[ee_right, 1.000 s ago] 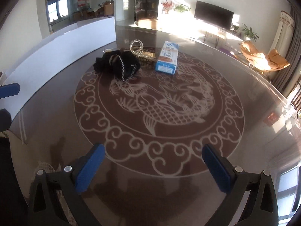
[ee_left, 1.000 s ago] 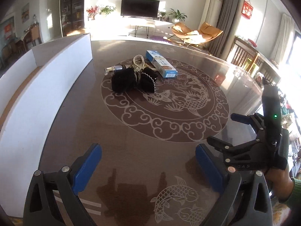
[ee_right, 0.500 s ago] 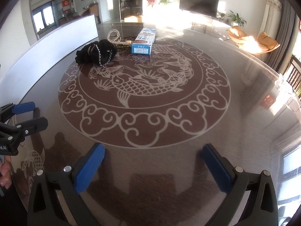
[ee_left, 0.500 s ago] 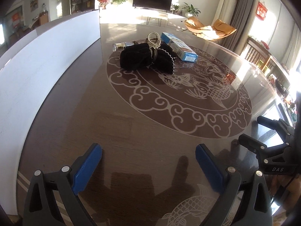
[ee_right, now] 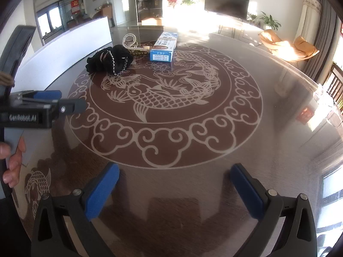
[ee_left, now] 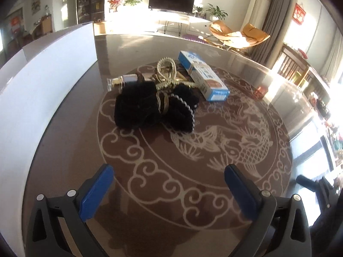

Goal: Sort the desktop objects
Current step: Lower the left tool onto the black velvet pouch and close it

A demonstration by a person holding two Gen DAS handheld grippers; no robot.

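Note:
A heap of objects lies on the round glass table (ee_left: 70, 141): a black fuzzy pouch (ee_left: 137, 105), a black scrunchie with a silver chain (ee_left: 182, 111), a gold bead necklace (ee_left: 166, 70), a small clear bottle (ee_left: 122, 81) and a blue-and-white box (ee_left: 202, 76). My left gripper (ee_left: 169, 184) is open and empty, short of the heap. My right gripper (ee_right: 174, 184) is open and empty near the table's front edge. In the right wrist view the pouch (ee_right: 109, 61) and the box (ee_right: 164, 47) lie far ahead, and the left gripper (ee_right: 64, 105) shows from the side.
A white board (ee_left: 42, 81) stands along the table's left edge. The table carries a fish and cloud pattern (ee_right: 167, 94). Behind it are a TV (ee_left: 171, 0), an orange chair (ee_left: 238, 34) and wooden chairs at the right.
My left gripper has moved forward towards the heap, which now looks larger. My right gripper has drawn back and turned a little; the left gripper has come further into its view.

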